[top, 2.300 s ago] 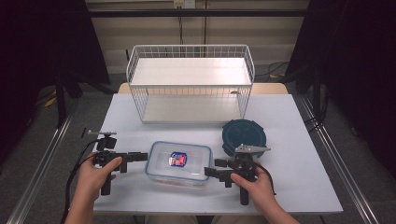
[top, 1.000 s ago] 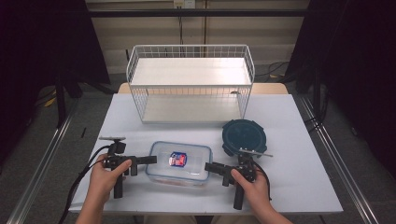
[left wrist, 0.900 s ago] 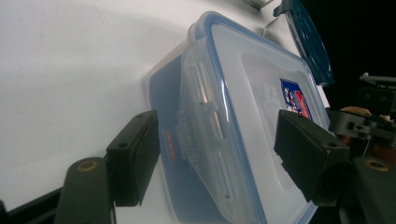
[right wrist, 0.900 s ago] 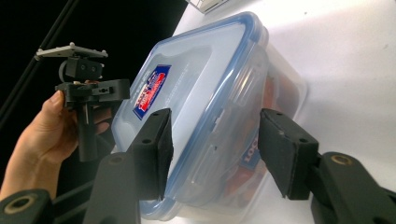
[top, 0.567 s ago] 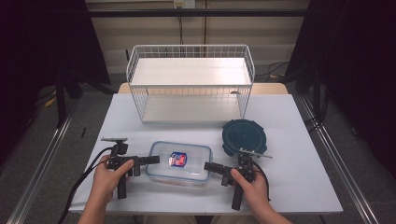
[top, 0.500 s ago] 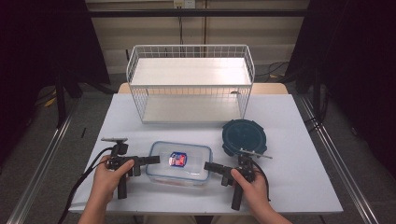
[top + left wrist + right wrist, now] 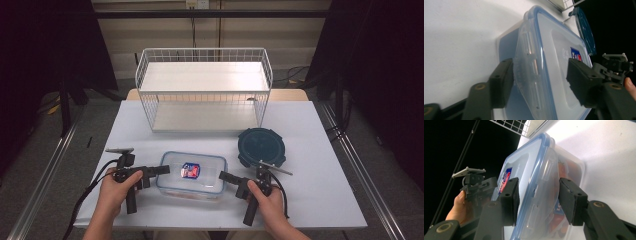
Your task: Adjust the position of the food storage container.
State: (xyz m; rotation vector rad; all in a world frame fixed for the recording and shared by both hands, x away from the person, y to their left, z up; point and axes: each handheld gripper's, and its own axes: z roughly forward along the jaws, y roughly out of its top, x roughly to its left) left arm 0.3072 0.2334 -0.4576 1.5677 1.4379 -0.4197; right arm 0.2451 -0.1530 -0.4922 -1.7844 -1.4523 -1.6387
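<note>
A clear rectangular container (image 7: pixel 192 175) with a blue-rimmed lid and a red-blue label lies near the table's front edge. My left gripper (image 7: pixel 162 170) is rolled on its side at the container's left end. Its jaws have just been closing with the latch flap (image 7: pixel 531 62) between them; the lower jaw touches the flap and the upper one stands over the lid. My right gripper (image 7: pixel 224 176) straddles the right end in the same way. Its jaws have also been closing, with the right flap (image 7: pixel 544 180) between them and a small gap left.
A round dark teal lid (image 7: pixel 261 146) lies just behind the right gripper. A white wire basket (image 7: pixel 205 85) with two shelves stands at the back of the white table (image 7: pixel 320 165). Cables trail from both grippers toward the front edge.
Since the earliest frame my left gripper has slid right, up to the container's left end. Over the last second both hands have kept still at the container's ends.
</note>
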